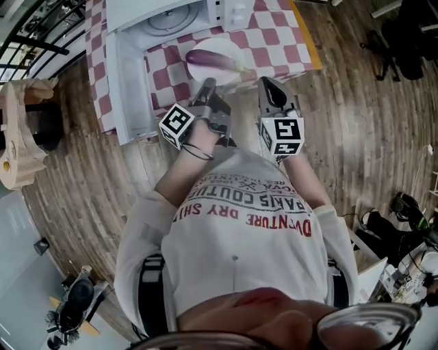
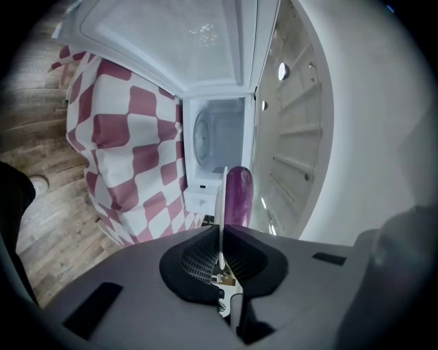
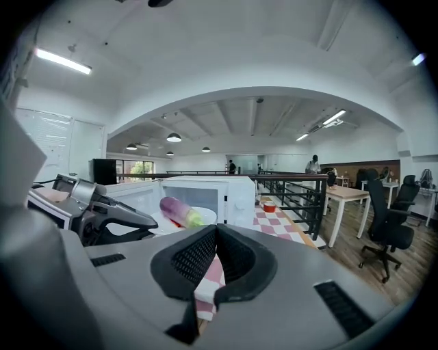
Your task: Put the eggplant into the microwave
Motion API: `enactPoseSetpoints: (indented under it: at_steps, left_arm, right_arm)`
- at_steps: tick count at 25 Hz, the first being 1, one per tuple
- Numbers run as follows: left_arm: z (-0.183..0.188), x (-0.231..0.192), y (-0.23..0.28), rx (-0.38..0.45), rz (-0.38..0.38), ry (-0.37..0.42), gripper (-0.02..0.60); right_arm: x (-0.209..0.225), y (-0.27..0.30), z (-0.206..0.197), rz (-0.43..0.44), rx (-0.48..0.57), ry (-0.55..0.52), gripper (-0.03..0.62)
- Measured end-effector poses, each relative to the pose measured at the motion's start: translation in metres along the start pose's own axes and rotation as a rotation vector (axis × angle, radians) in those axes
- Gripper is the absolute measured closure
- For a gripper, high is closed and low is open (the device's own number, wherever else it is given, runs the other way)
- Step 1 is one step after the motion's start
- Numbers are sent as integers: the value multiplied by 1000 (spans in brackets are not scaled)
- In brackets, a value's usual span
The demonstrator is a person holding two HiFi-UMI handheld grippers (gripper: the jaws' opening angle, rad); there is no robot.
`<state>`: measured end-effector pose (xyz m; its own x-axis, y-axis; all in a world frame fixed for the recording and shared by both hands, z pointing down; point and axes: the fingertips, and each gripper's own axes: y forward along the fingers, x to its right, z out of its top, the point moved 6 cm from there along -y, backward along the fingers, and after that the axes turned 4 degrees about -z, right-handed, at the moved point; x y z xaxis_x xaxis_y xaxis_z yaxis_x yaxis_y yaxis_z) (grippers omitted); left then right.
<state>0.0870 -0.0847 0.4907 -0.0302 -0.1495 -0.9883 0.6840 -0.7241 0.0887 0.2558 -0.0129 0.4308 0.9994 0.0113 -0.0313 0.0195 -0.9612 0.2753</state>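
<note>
Checkered tabletop point(image 1: 274, 41); left fingers point(image 1: 205, 90) clamped on plate point(image 1: 226, 76) rim, right fingers point(image 1: 270, 92) closed, empty. Risk: single-edge hold tipping eggplant point(image 1: 209, 59) off.

I see the eggplant point(image 1: 211, 59), glossy purple with a green stem end, lying on its side across a white plate point(image 1: 226, 45) just in front of the microwave point(image 1: 233, 12). The microwave is white and stands on the red-and-white checked surface point(image 1: 277, 41). Its door point(image 1: 129, 82) hangs wide open, showing the round turntable point(image 1: 168, 20) inside.
</note>
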Motion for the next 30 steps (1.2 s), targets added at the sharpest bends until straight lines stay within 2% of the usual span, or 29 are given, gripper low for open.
enactPoseSetpoints:
  at_steps: [5,14,22,30]
  left_arm:
    - [29,2,25,72,8,12,546]
    - [54,-6,51,282,43,-16,545]
    - [65,-16,90,409,1,-17,545]
    - [88,-39,95,485,61,-17,545]
  right_arm:
    - [2,55,11,79,-4,-8,572]
    - [8,132,19,287,-51,-61,572]
    - [22,196,15,458,-79,-83,572]
    - [14,230,7,514,-84,-111,572]
